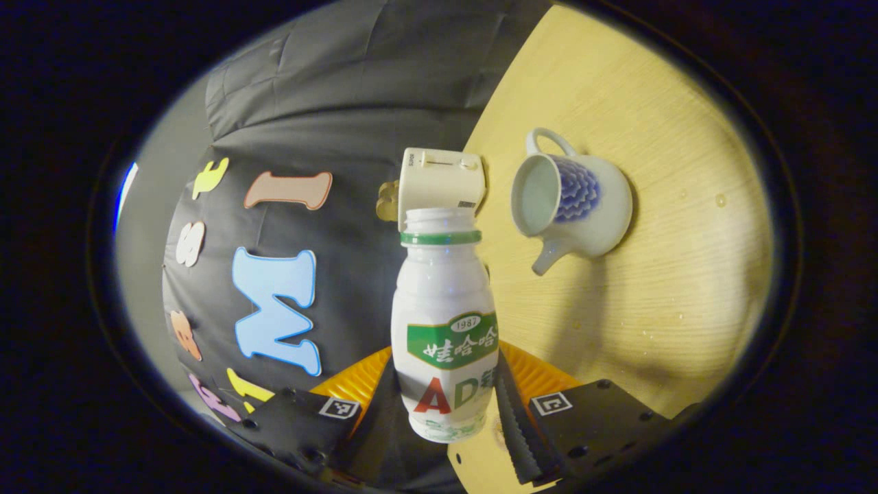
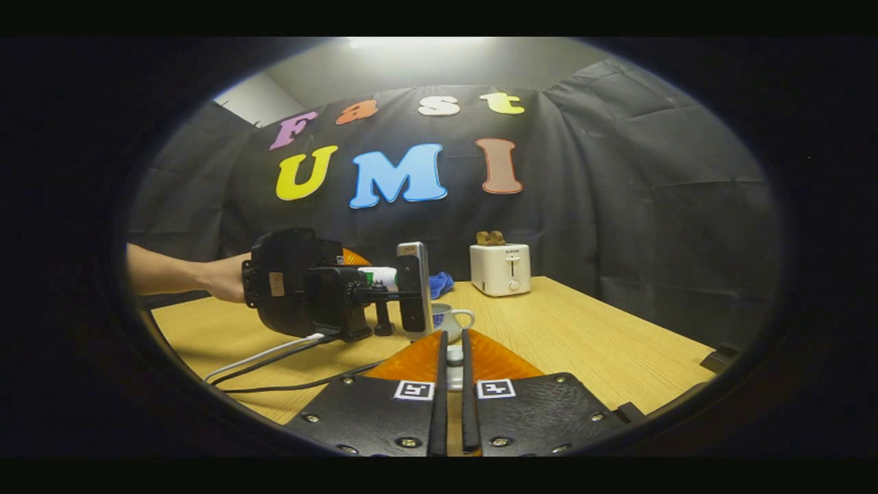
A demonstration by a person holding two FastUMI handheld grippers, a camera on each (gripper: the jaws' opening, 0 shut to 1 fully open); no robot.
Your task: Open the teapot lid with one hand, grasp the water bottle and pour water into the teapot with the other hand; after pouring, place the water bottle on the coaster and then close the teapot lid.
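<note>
Wooden table before black cloth wall

Bottle tipped toward an open teapot

The white water bottle, green-banded at its uncapped neck and green-labelled, lies tipped sideways above the wooden table, mouth near the teapot. The teapot, white with a blue scale pattern, stands lidless, handle opposite its short spout.
</note>
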